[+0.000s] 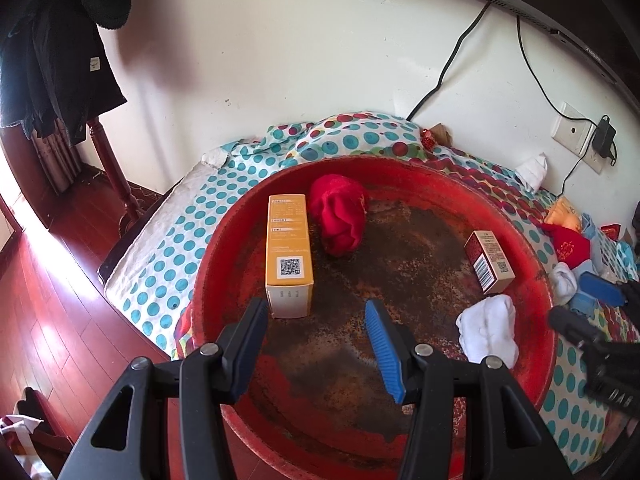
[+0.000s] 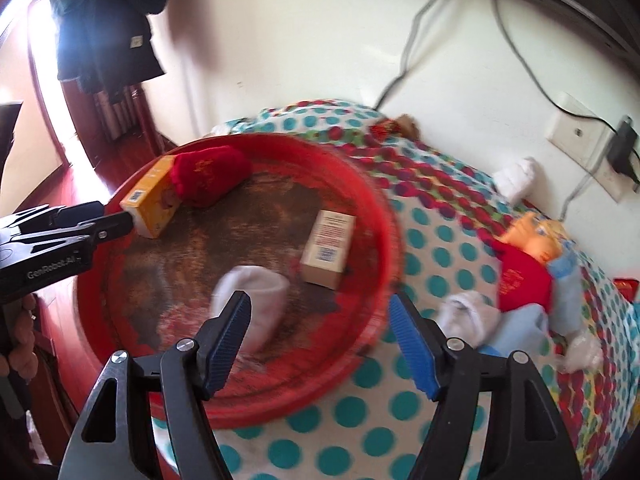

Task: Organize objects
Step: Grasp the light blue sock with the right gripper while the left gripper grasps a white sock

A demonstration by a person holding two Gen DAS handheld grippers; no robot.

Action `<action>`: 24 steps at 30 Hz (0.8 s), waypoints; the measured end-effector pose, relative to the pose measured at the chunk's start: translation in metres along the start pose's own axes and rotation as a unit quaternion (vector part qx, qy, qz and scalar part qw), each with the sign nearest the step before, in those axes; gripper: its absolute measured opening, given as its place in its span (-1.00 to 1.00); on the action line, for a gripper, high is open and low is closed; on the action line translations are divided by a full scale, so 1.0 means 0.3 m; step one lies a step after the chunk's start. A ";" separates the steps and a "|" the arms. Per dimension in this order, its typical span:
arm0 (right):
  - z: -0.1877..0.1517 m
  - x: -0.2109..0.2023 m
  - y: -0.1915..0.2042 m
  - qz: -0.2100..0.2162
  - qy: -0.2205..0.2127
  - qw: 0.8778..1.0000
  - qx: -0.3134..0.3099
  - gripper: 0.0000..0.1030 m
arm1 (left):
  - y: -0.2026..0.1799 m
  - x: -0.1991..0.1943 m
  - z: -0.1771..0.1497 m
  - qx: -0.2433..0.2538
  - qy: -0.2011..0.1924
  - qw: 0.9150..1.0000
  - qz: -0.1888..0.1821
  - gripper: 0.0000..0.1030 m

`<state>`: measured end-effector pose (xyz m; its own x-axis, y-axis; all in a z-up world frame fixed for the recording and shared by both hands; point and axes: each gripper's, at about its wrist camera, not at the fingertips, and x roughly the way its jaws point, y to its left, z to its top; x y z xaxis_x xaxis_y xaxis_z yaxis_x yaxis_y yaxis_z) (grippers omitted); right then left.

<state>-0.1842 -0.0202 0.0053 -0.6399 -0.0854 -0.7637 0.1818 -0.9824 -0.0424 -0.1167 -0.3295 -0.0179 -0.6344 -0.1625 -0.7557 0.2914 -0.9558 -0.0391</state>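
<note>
A red basin [image 1: 236,232] with a rusty bottom stands on a polka-dot bed sheet [image 1: 172,248]. Inside it lie a yellow box [image 1: 289,248], a rolled red sock [image 1: 340,216], a small red-and-tan box [image 1: 490,262] and a rolled white sock [image 1: 488,326]. My left gripper [image 1: 316,312] hangs open over the basin's near side, empty. My right gripper [image 2: 318,304] is open over the basin rim [image 2: 384,220], and the white sock [image 2: 252,296] lies loose just behind its left finger. The right gripper [image 1: 584,308] also shows at the basin's right edge.
On the sheet right of the basin lie a white sock [image 2: 468,316], a red sock [image 2: 524,280], a light blue sock [image 2: 564,292] and an orange toy [image 2: 532,236]. Another white sock [image 2: 516,178] sits by the wall. A charger and cables hang on the wall. Dark clothes hang at the far left.
</note>
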 end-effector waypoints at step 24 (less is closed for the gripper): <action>-0.148 0.155 -0.536 -0.044 0.025 0.986 0.157 0.32 | -0.255 -0.016 -0.037 0.090 -0.014 0.994 -0.066 0.01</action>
<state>-0.2099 0.1413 -0.0520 -0.6039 0.0039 -0.7971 -0.1189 -0.9892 0.0852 -0.1280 -0.2528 -0.0185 -0.6785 -0.0365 -0.7337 0.0725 -0.9972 -0.0175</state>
